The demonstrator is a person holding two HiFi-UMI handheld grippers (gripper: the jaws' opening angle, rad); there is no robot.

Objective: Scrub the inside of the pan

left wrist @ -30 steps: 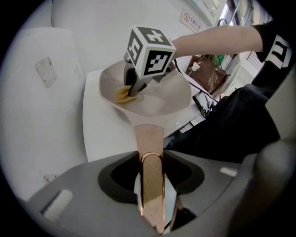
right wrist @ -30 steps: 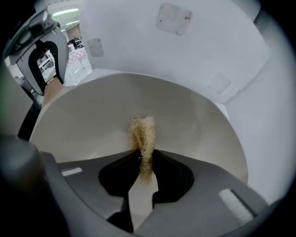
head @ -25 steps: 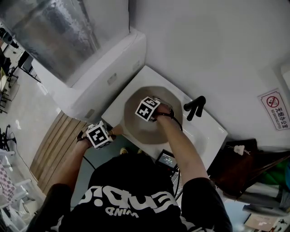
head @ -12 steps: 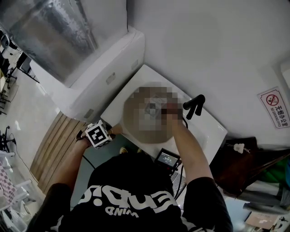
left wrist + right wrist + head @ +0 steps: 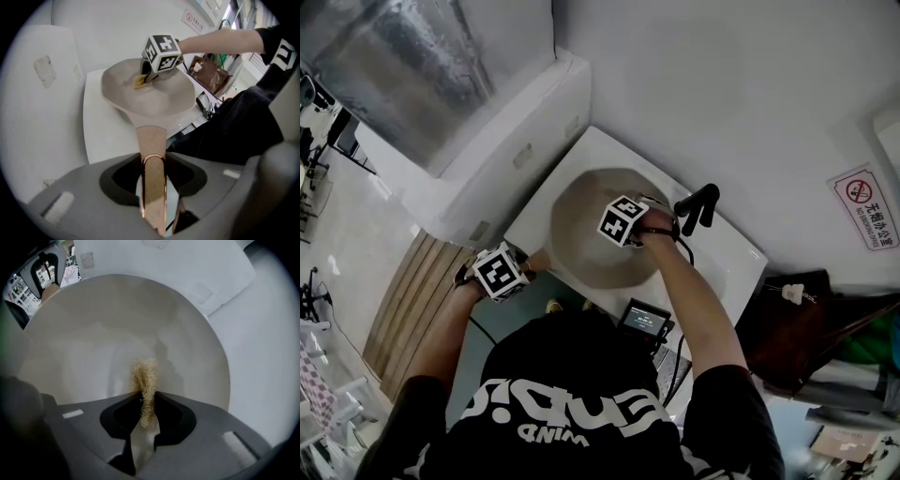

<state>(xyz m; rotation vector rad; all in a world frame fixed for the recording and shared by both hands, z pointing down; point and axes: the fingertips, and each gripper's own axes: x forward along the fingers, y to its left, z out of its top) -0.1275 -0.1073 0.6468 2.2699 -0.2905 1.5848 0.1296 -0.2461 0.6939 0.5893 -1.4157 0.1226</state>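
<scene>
A person in a black printed shirt (image 5: 572,422) leans over a white surface (image 5: 101,136). The left claw (image 5: 157,213) is clamped on the copper-coloured handle (image 5: 151,140) of a pale beige pan (image 5: 154,101), which lies over the surface with its handle pointing back toward the person. Farther in, the right claw (image 5: 146,413) pinches a tuft of tan fibrous scrubber (image 5: 144,380) and points steeply down into the pan, the tuft against the inner wall. Beyond the pan stand a black forked fixture (image 5: 698,208) and a no-smoking sign (image 5: 865,206) on the white wall.
</scene>
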